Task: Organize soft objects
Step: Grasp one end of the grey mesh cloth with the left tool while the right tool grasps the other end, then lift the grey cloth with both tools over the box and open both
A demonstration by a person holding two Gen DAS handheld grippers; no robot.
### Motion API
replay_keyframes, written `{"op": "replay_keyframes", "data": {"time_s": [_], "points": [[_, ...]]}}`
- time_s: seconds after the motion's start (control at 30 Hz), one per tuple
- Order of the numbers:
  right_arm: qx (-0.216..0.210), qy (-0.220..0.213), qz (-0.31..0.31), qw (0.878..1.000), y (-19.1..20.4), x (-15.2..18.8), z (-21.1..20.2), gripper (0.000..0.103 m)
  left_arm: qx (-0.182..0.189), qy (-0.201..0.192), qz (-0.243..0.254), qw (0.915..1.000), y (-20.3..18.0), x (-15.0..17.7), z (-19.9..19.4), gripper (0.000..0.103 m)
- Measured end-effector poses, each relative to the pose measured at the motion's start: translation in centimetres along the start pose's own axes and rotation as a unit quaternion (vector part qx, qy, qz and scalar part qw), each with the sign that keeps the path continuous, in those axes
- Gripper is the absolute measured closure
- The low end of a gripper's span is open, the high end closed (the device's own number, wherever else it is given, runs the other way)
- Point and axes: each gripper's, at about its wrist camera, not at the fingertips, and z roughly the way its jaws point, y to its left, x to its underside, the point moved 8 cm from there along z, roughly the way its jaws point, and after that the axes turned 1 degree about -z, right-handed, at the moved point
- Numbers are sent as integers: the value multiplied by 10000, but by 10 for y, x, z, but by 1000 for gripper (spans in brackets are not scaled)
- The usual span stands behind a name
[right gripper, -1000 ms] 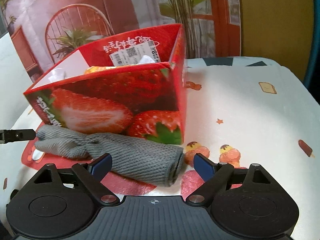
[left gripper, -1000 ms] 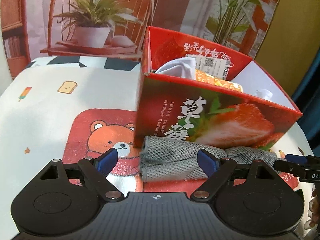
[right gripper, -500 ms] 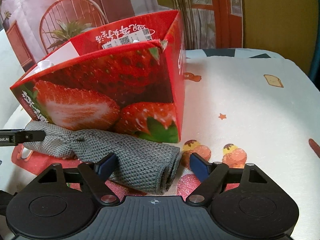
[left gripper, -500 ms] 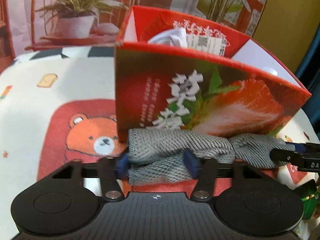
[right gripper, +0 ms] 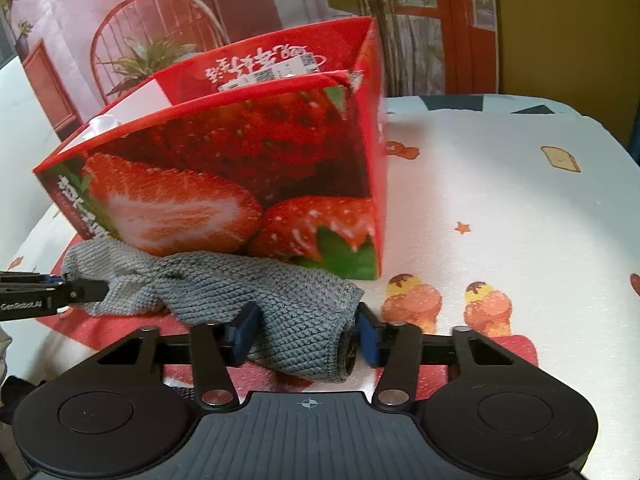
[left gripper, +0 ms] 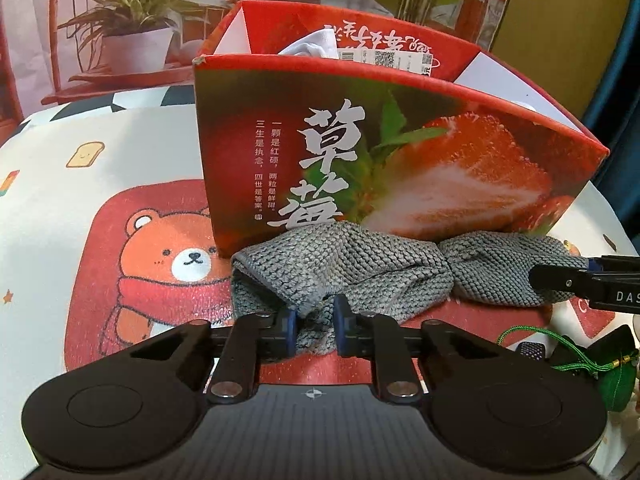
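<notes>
Printed tablecloth (left gripper: 120, 152), red box (left gripper: 400, 152) behind the jaws. Grey cloth (left gripper: 352, 264) lies against the box foot; left gripper (left gripper: 315, 330) jaws closing, pinching its near edge. Right gripper (right gripper: 306, 332) jaws closing around the cloth's rolled end, pads apparently touching it.

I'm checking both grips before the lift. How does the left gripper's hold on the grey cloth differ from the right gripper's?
The left gripper pinches a thin bunched fold of the grey cloth, its fingers nearly together; the right gripper spans the thick rolled end with its fingers set much wider. The left takes the cloth's looser, open-edged end; the right takes the tight roll. Both are closing with cloth between their fingers, in front of the strawberry box.
</notes>
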Motion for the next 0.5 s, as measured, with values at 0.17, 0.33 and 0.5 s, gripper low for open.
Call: {"op": "replay_keyframes", "data": {"time_s": [0.17, 0.33, 0.5], "points": [[-80, -59, -56, 9999, 5, -2, -9, 73, -7, 37, -20, 10000, 2, 3, -9, 91], [-261, -204, -163, 9993, 14, -10, -26, 79, 25, -128, -108, 9999, 4, 4, -32, 93], [-465, -422, -425, 9971, 31, -21, -50, 81, 96, -424, -189, 9989, 6, 2, -67, 94]]}}
